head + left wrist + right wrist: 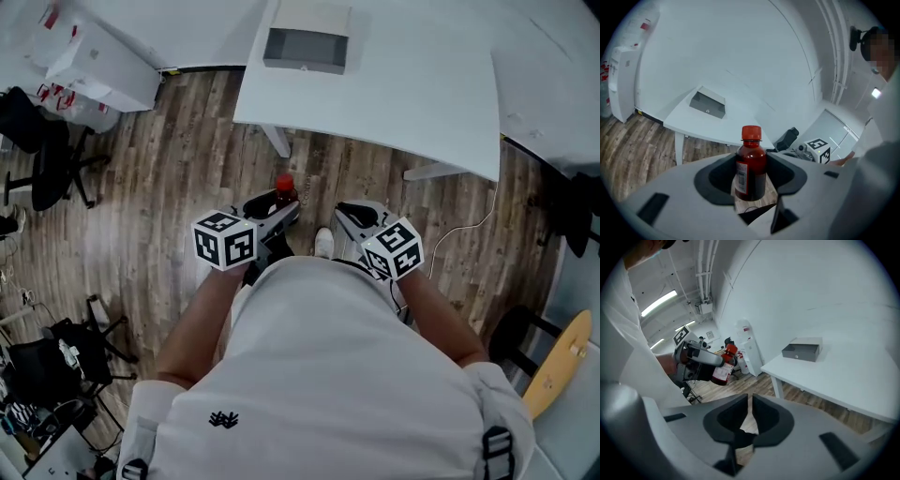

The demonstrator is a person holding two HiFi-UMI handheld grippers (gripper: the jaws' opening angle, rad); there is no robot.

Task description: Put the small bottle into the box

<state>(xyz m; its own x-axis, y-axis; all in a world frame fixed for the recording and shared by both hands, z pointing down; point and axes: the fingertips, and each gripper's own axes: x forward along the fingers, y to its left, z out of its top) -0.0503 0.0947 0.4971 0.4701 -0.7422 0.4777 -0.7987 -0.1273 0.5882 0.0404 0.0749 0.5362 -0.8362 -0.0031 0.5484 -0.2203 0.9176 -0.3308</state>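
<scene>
My left gripper (280, 208) is shut on a small bottle (284, 190) of dark red liquid with a red cap, held upright over the wooden floor. In the left gripper view the bottle (751, 168) stands between the dark pads (717, 180). A grey box (306, 47) lies on the white table (412, 94) ahead, its top toward me; the same box (708, 104) shows beyond the bottle. My right gripper (354, 217) hangs beside the left one, jaws together with nothing between them (750, 416). From it I see the bottle (724, 369) and box (801, 351).
A black office chair (42, 155) and white cartons (98, 66) stand at the left. A cable (469, 230) trails over the floor under the table's right end. A black stool (520, 333) and a wooden board (558, 361) sit at the right.
</scene>
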